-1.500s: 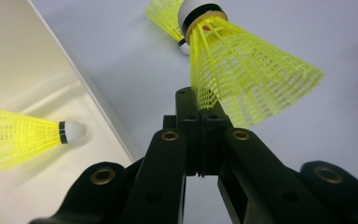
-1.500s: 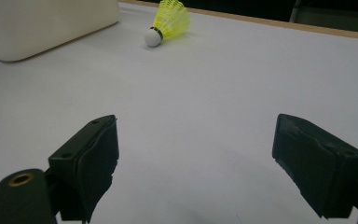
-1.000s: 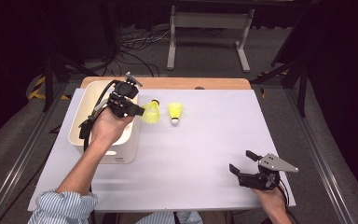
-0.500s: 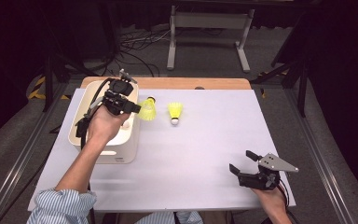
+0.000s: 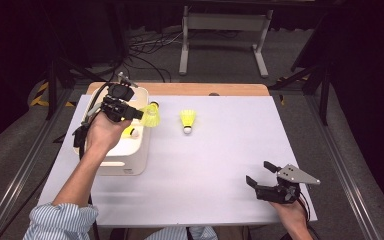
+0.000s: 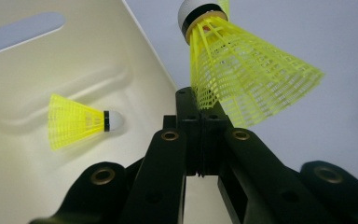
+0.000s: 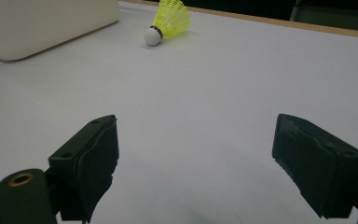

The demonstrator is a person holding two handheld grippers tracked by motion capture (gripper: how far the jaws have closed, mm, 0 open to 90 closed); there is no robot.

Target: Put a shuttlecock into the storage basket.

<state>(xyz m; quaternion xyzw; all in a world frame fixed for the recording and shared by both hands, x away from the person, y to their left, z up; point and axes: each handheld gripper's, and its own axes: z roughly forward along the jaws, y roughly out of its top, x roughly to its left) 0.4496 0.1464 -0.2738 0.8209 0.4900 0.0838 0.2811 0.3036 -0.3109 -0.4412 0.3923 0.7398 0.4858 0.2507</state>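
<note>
— Since a second ago your left tongs (image 5: 139,114) have carried the held shuttlecock (image 5: 151,115) a little farther along the bin's (image 5: 139,159) right edge; your right tongs (image 5: 260,172) have stayed put.

— How do my left tongs stand?

— Pressed together on the rim of the yellow skirt. In the left gripper view the held shuttlecock (image 6: 242,70) hangs off the tips, with its cork pointing away from you, over the white table (image 5: 220,165) just beside the bin's wall (image 6: 121,60).

— And my right?

— Spread wide, nothing between them, low over the near right corner of the table.

— Anything else around?

— A second shuttlecock (image 6: 81,121) lies on its side inside the bin. A third shuttlecock (image 5: 188,120) lies on the table, well apart from your right tongs.
</note>
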